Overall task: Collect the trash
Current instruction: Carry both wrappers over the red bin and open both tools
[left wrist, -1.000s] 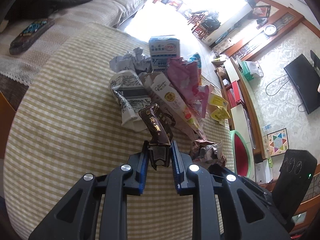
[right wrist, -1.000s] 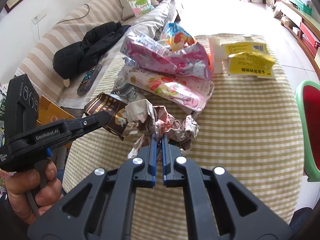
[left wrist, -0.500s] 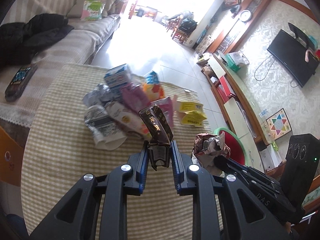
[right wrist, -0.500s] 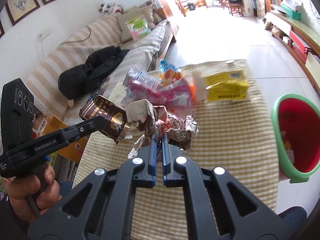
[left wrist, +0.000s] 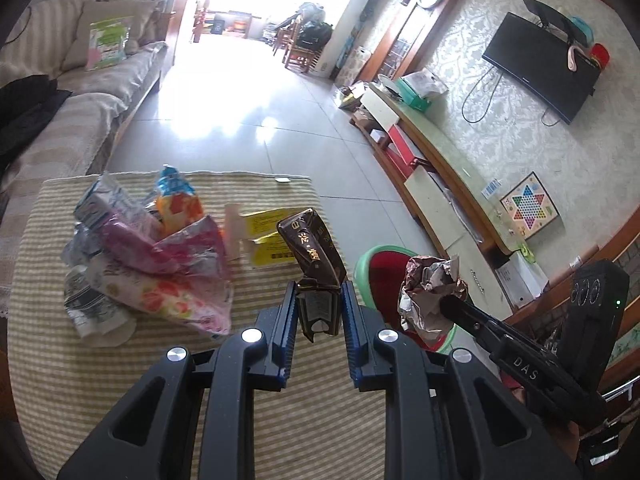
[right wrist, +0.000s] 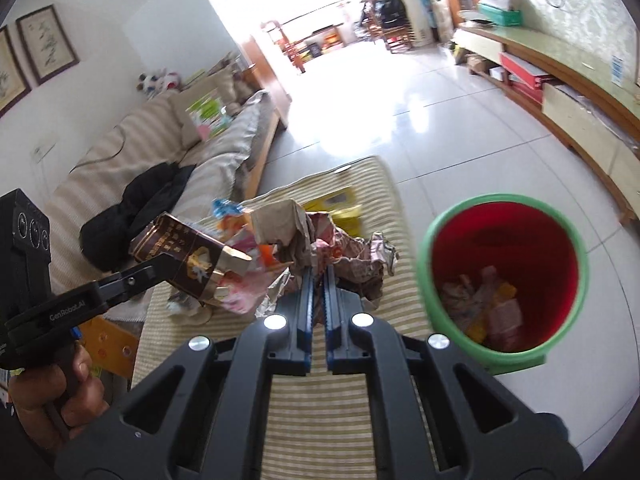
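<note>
Item 1. Left gripper (left wrist: 316, 312): fingers closed on a dark brown carton (left wrist: 314, 254), flattened, gold lettering, held upright above the striped surface (left wrist: 120, 380). Grip sat at the carton's lower end; most of its length stood free above the fingers.

Item 2. Right gripper (right wrist: 318, 284): fingers closed almost to touching on a crumpled paper wad (right wrist: 344, 252), brown and pink, carried in the air near the surface's edge.

Item 3. Bin (right wrist: 560, 344): green rim, red inside, standing on the floor just beside the surface, some wrappers already at the bottom. Both held pieces were short of its mouth.

Item 4. Remaining trash: a pile of wrappers (left wrist: 160, 272) and a yellow box (left wrist: 272, 236) lay on the surface, not yet collected.

Risks, as judged. The carton, pinched low and top-heavy, could pivot in the fingers and drop beside the bin if released too early. The wad was held by a thin fold only; the paper could tear or slip out during the swing. With both grippers heading for one opening, they could knock together, or a piece could catch the rim and fall to the floor.

Views compared. The right wrist view showed the bin's interior, its contents and the person's hand (right wrist: 52, 400) on the left handle. The left wrist view showed only part of the bin behind the wad, but gave the whole pile and the carton's printed face.
</note>
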`<state>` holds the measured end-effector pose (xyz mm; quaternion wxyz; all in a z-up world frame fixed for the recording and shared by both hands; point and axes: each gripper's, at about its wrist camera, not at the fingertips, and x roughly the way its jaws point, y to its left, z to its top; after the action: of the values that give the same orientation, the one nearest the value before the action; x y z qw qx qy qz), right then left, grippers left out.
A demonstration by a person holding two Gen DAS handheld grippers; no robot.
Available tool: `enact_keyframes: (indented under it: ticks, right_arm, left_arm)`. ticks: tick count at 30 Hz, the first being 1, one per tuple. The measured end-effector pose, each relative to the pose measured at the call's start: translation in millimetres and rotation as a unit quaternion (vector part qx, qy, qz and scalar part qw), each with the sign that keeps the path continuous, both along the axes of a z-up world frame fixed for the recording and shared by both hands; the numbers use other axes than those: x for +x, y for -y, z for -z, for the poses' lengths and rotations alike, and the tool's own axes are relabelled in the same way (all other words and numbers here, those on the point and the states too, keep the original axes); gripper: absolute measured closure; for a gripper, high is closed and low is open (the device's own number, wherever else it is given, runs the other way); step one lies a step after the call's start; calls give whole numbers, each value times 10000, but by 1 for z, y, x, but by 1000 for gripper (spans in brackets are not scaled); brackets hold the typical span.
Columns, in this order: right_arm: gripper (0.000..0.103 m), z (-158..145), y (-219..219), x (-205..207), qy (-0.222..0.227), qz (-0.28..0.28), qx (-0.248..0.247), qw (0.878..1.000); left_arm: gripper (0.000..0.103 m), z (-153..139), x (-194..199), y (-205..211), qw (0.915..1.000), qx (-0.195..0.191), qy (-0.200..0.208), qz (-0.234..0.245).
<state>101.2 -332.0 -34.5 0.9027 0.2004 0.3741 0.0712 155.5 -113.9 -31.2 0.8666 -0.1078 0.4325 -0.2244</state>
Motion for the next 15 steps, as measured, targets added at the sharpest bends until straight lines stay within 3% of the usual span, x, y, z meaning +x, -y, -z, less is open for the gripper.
enact_keyframes:
  ticks: [10,15]
  right_arm:
    - [98,12,113,-1,-122,841,-10,9964]
    - [98,31,147,4,-319,1030,141,9941]
  left_arm:
    - [84,3,36,100,9956,-184,-168,899]
    - [84,14,51,142,9926,-180,-345,1154]
